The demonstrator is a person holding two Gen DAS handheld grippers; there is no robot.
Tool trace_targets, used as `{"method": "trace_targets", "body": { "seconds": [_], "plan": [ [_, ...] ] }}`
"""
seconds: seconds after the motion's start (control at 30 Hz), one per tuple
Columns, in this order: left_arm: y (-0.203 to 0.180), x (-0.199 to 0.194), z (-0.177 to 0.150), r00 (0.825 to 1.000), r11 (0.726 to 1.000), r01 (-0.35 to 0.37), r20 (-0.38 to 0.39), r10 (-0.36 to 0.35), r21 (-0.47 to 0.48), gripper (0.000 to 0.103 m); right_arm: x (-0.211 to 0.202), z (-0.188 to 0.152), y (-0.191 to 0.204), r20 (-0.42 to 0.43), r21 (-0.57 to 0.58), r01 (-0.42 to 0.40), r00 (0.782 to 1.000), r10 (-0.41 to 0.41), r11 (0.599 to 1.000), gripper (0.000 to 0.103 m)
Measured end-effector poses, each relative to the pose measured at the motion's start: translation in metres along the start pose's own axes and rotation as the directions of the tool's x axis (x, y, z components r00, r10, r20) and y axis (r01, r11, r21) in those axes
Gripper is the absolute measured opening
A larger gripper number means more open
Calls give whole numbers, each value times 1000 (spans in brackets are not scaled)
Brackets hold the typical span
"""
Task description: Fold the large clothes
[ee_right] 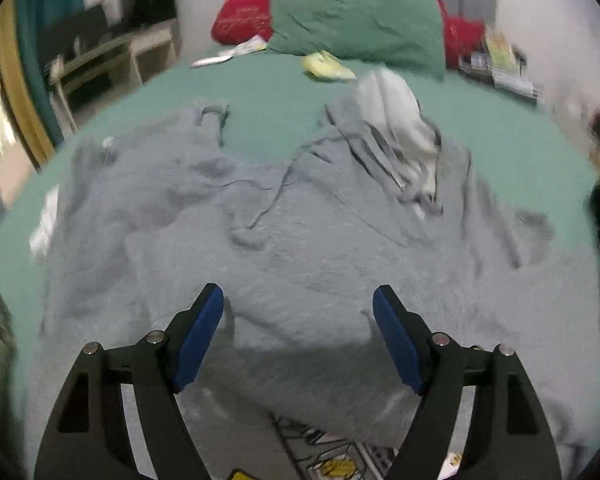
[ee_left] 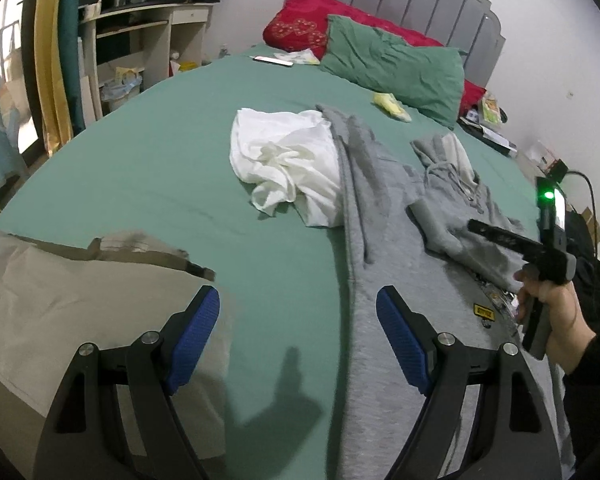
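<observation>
A grey hoodie (ee_left: 384,216) lies spread on the green bed sheet (ee_left: 148,160), hood toward the pillows, one sleeve stretched along its left side. It fills the right wrist view (ee_right: 300,248), where a printed patch (ee_right: 332,460) shows near the bottom. My left gripper (ee_left: 298,328) is open and empty above the sheet, just left of the hoodie's edge. My right gripper (ee_right: 298,328) is open and empty, low over the hoodie's body. It also shows in the left wrist view (ee_left: 500,236), held by a hand at the hoodie's right side.
A crumpled white garment (ee_left: 288,160) lies left of the hoodie. A beige garment (ee_left: 60,300) lies at the near left. Green pillow (ee_left: 396,64) and red pillow (ee_left: 300,24) sit at the headboard. A desk (ee_left: 140,32) stands beyond the bed's left side.
</observation>
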State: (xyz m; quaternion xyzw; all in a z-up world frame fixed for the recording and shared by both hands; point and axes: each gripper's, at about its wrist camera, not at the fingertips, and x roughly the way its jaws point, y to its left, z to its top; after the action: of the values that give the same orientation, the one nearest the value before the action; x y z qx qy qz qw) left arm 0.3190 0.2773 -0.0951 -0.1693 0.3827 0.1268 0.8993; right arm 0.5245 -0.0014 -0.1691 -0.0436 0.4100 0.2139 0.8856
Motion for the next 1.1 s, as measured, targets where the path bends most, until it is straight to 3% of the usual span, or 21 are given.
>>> {"method": "trace_targets", "body": {
  "seconds": [0.1,0.2,0.27,0.3,0.43,0.5,0.57,0.63,0.67,0.73,0.77,0.83,0.87,0.93,1.0,1.1],
  "plan": [
    [5,4,1,1000,1000,-5,-15,5,-13,84,1,7,-19,-15,3,-89,996,89,996,78],
    [5,5,1,1000,1000,6,-28,-7,-9,84,18,-2,-35,-149,-11,-113,983,110,993,77],
    [0,6,0,1000,1000,9,-27,-8,8,84,22,-15,-33,-201,-41,-170,967,159,985,50],
    [-2,6,-1,1000,1000,9,-29,-8,12,84,18,-21,-28,-196,-96,-152,972,131,984,21],
    [-8,6,-5,999,1000,14,-38,-13,28,84,-10,-52,2,-129,-239,-105,989,76,965,14],
    [-13,5,-7,999,999,12,-31,-10,50,84,-19,-70,25,-120,-328,-79,992,41,941,15],
    [-16,4,-10,1000,998,4,-31,-2,67,84,-27,-95,54,-104,-455,3,993,-56,890,21],
    [-15,4,-10,999,998,8,-36,-6,64,84,-32,-113,65,-117,-496,2,991,-69,868,52],
    [-13,4,-9,999,998,10,-39,-8,57,84,-37,-120,68,-118,-493,-14,992,-51,870,55],
    [-8,1,-8,999,999,12,-38,-10,45,84,-50,-125,67,-130,-462,-64,992,4,885,74],
    [-5,-2,-6,999,999,11,-33,-10,37,84,-55,-123,67,-133,-448,-95,990,39,889,76],
    [1,-5,-3,1000,1000,10,-24,-10,20,84,-69,-113,66,-46,-429,-63,998,48,901,76],
    [5,-6,-2,1000,1000,12,-23,-12,11,84,-76,-104,63,-38,-371,-116,993,109,921,76],
    [12,-8,0,1000,1000,14,-23,-15,-9,84,-74,-86,68,-150,-277,-333,942,302,901,76],
    [20,-10,2,1000,999,17,-23,-17,-28,84,-86,-63,89,-51,-372,-237,971,236,897,76],
    [31,-10,5,1000,999,4,-14,-5,-51,84,-82,-8,113,35,-339,-207,972,232,918,76]
  ]
}}
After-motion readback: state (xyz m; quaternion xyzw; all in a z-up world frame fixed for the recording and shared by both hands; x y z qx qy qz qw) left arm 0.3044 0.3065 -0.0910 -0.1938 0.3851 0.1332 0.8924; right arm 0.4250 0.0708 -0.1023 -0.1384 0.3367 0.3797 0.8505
